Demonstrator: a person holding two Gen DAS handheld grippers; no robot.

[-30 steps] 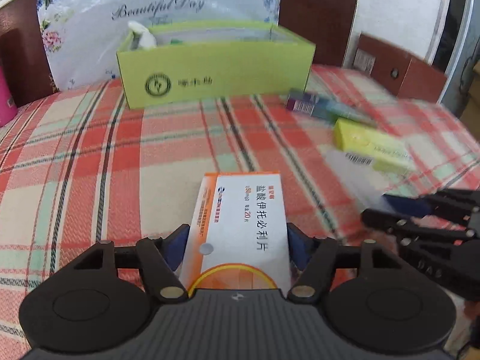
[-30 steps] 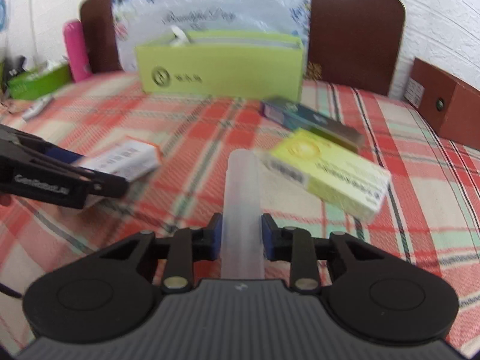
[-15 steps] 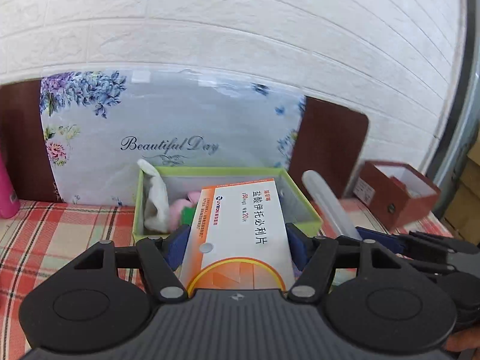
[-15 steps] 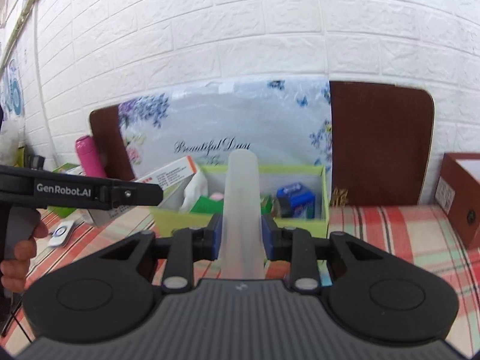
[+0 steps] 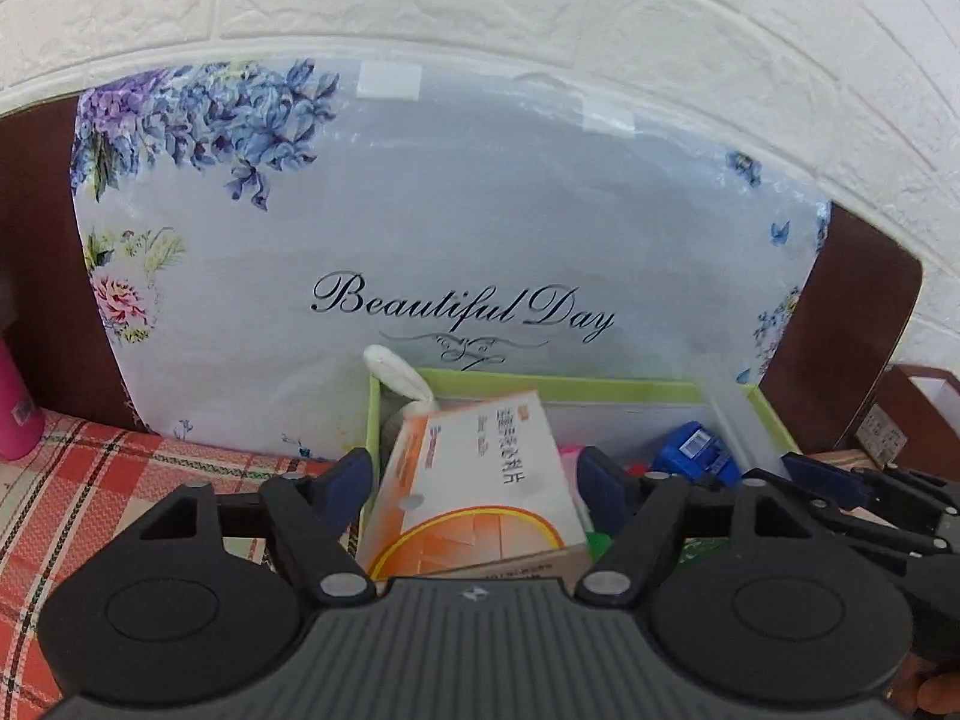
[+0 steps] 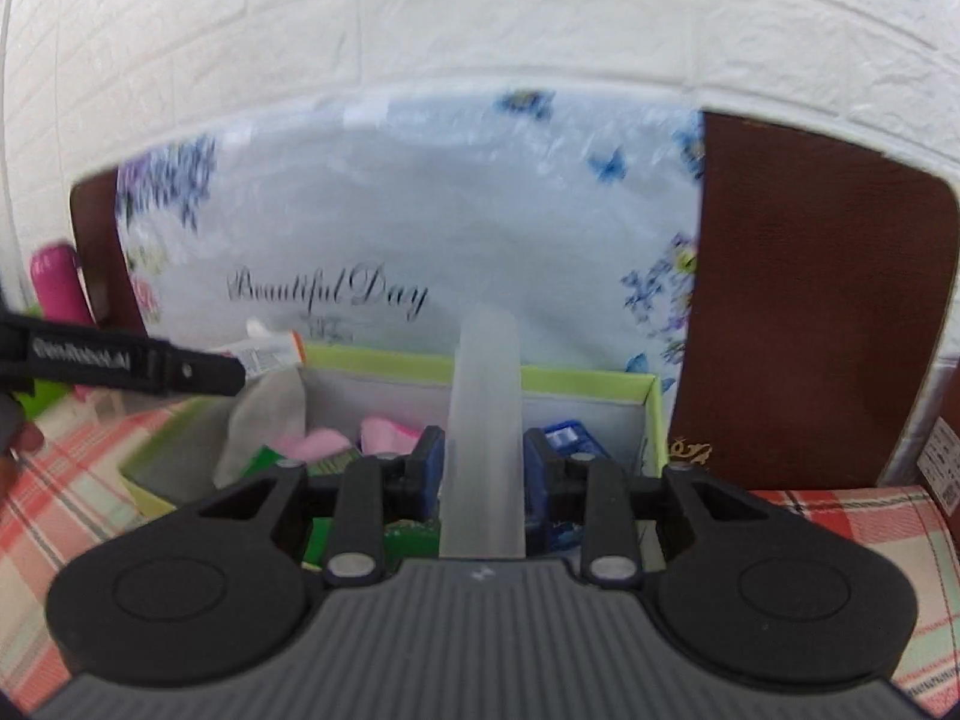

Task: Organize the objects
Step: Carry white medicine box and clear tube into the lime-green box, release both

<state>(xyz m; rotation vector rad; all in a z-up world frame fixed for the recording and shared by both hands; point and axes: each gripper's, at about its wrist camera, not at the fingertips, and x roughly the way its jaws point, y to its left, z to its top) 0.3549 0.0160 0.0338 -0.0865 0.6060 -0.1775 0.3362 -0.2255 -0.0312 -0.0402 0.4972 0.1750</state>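
Observation:
My left gripper hangs over the open green box. Its jaws are opening, with a gap on each side of the white and orange medicine box, which tilts down between them into the green box. My right gripper is over the right half of the green box. Its jaws are also opening around the translucent tube, which still stands between the pads. Each gripper shows in the other's view: the right gripper and the left gripper.
Inside the green box lie a blue packet, a white tissue and pink items. A floral "Beautiful Day" bag stands behind it against a brown board. A pink bottle is far left, on the plaid cloth.
Both grippers carried their loads from the plaid cloth up and forward to above the green box. Both pairs of jaws have widened, and the medicine box now tilts loose.

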